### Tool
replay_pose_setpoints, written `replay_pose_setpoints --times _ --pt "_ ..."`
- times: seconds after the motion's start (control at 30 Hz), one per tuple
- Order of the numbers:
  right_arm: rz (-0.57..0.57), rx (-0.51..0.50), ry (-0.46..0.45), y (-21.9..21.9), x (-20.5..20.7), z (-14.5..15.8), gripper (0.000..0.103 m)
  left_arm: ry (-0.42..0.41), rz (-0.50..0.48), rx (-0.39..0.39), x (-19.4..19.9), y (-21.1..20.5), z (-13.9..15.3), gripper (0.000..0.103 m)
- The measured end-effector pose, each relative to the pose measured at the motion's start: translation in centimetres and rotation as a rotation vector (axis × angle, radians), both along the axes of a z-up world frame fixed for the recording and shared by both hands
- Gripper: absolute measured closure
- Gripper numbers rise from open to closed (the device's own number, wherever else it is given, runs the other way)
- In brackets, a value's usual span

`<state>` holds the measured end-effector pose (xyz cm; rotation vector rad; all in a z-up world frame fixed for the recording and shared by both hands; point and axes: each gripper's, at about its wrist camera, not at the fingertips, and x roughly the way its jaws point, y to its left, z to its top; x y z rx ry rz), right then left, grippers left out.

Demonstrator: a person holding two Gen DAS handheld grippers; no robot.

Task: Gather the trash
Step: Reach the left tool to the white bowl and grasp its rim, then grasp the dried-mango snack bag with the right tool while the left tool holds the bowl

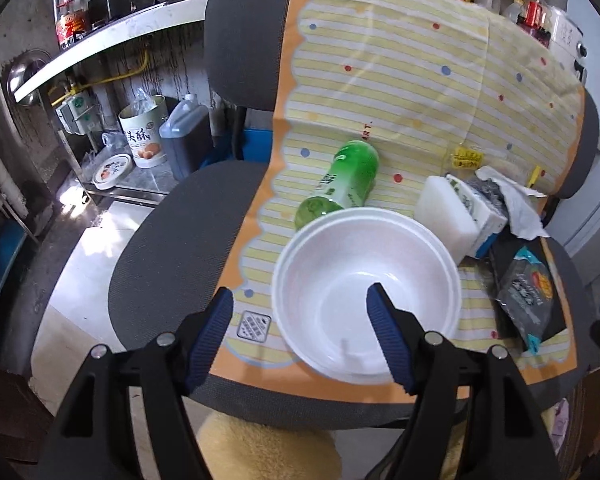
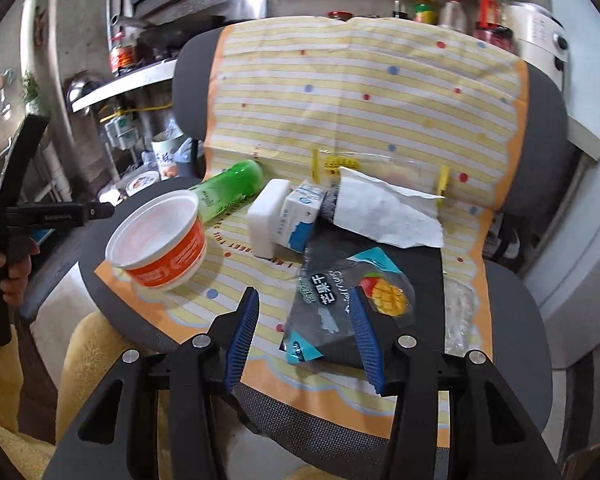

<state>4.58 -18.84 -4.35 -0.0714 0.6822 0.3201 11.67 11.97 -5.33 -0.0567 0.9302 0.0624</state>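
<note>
Green bottle (image 1: 342,184) lies flat, base toward chair back; both hand-held grippers spread, empty.

Green bottle (image 1: 342,184), yellow-striped cloth (image 1: 400,80)

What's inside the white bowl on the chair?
The bowl looks empty: bare white walls and bottom. The left gripper's finger reaches over the near rim and covers a strip of the inside, so that part cannot be seen.
</note>
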Motion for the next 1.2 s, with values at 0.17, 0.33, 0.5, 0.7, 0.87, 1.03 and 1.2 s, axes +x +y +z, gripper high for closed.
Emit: replay_pose_setpoints --times 0.17,0.33,0.5,0.7,0.87,1.03,1.2 --pt "-0.048 0.036 0.038 -0.6 0.3 -0.4 0.054 0.096 0.02 -0.007 2.6 1.0 -3.2 0.035" --pt "-0.06 -0.01 0.05 0.2 0.8 -0.7 0.056 0.149 -0.009 -0.019 4.2 1.1 -5.5 0.051" --pt "-0.064 -0.056 0.054 1.0 0.9 -1.1 0.055 0.176 -0.016 -0.059 4.9 1.5 -7.0 0.091" --pt "-0.114 -0.048 0.106 0.3 1.6 -2.9 0.045 0.067 -0.018 -0.143 2.9 2.4 -4.8 0.098" --pt "-0.139 0.101 0.189 -1.7 1.3 -5.4 0.043 -0.013 -0.055 -0.175 1.0 1.4 -2.3 0.099" --pt "-0.125 0.231 0.243 -2.6 1.7 -7.5 0.05 -0.024 -0.126 -0.186 0.4 -1.5 -1.8 0.099" --pt "-0.136 0.345 0.264 -3.3 3.1 -8.6 0.051 0.011 -0.167 -0.167 0.6 -4.0 -2.8 0.099"
